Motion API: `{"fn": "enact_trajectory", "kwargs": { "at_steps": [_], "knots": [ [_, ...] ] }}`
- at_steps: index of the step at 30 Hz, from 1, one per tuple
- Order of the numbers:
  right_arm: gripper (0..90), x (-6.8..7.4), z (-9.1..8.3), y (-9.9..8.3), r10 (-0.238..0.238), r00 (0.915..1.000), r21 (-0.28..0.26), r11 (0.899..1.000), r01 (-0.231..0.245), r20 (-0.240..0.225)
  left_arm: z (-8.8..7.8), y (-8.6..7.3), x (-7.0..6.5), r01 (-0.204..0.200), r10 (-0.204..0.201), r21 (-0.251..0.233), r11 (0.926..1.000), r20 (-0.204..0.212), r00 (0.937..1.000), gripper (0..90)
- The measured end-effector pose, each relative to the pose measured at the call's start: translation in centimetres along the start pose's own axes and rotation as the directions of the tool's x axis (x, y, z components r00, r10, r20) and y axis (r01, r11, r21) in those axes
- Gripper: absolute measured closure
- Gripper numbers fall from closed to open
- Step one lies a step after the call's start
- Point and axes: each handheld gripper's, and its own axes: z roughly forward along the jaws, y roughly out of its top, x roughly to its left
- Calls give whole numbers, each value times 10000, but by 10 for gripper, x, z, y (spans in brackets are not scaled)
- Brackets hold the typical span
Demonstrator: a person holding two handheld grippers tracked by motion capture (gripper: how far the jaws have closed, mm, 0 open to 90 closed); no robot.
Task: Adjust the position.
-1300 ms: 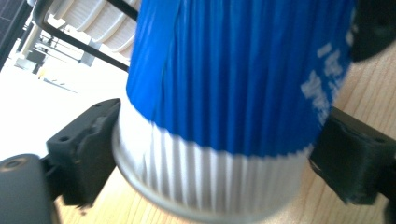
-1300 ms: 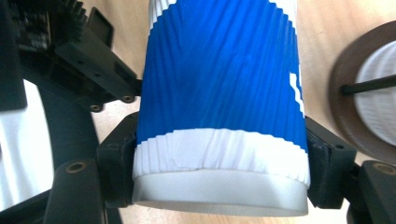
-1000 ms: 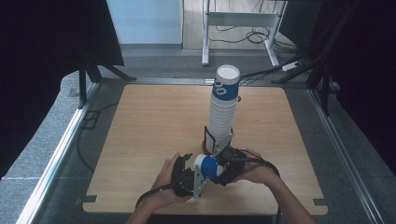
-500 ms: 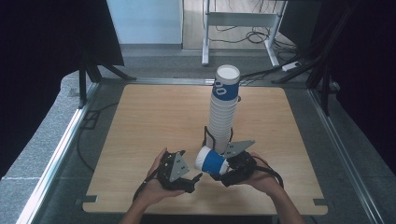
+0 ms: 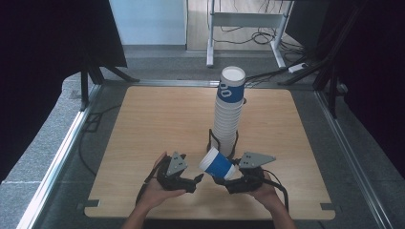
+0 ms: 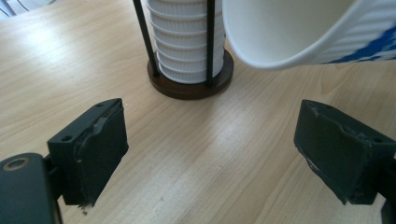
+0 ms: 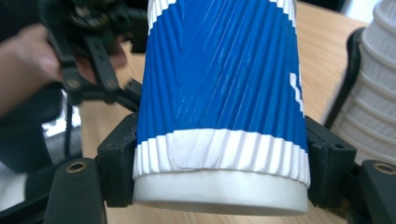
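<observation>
Moved: since a second ago my hands have drawn apart; my left gripper has let go and slid left, and the cup now rides with my right gripper alone.
Left gripper: its jaws have just been closing, yet they stand apart with nothing between them, over bare table.
Right gripper: clamped on the cup near its base, one pad on each side.
Cup: tipped on its side above the table's near edge, mouth toward my left gripper, just in front of the stack in its holder.
Relative: the rim hangs up and to the right of my left jaws, close but not touching.
Handling: I judge it light, thin ribbed paper, easily crushed; the stiffer base or rim is the place to grip, gently.
</observation>
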Motion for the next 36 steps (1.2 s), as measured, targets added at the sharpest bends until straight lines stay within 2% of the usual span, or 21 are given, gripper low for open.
{"fn": "enact_trajectory", "kwargs": {
  "at_steps": [2,5,8,14,17,21,24,25,29,32,33,34,36],
  "knots": [
    [273,1,1,-4,43,9998,-399,9992,-52,-215,1,0,-1,53,-53,18,10000,65,10000,99],
    [272,3,1,-5,-26,9999,-532,9986,16,-169,1,-1,-1,179,-179,8,9998,223,9996,100],
    [272,4,1,-8,-75,9998,-973,9952,55,-196,1,-1,0,446,-441,-81,9990,513,9977,100],
    [272,2,-1,-15,60,9998,-1550,9879,-89,-189,1,-3,5,1084,-1049,-245,9938,1137,9880,102],
    [272,0,-2,-17,129,9998,-1775,9840,-154,-149,0,-3,8,1474,-1399,-403,9883,1502,9787,101],
    [272,-2,-3,-20,225,9997,-1916,9812,-241,-108,-2,-3,11,1908,-1750,-647,9795,1960,9649,102],
    [272,-2,-2,-23,232,9997,-1952,9804,-245,-91,-3,-3,12,2216,-1972,-822,9717,2347,9519,102],
    [272,-2,-2,-23,240,9997,-1985,9798,-257,-109,-3,-3,13,2371,-2081,-889,9674,2543,9445,102],
    [272,-2,-1,-26,279,9995,-2253,9738,-304,-140,-4,-4,13,2703,-2269,-1043,9571,3103,9232,101],
    [272,-3,0,-28,361,9990,-2431,9691,-413,-257,-4,-4,13,2875,-2334,-1157,9508,3427,9100,101],
    [272,-2,1,-29,330,9991,-2474,9681,-384,-262,-4,-3,13,3007,-2404,-1214,9460,3598,9015,101],
    [273,-2,1,-29,301,9991,-2528,9668,-363,-282,-4,-3,13,3072,-2433,-1238,9436,3702,8965,101],
    [273,-1,2,-30,228,9994,-2634,9643,-289,-260,-4,-3,13,3309,-2552,-1312,9345,4010,8798,100]
  ]
}}
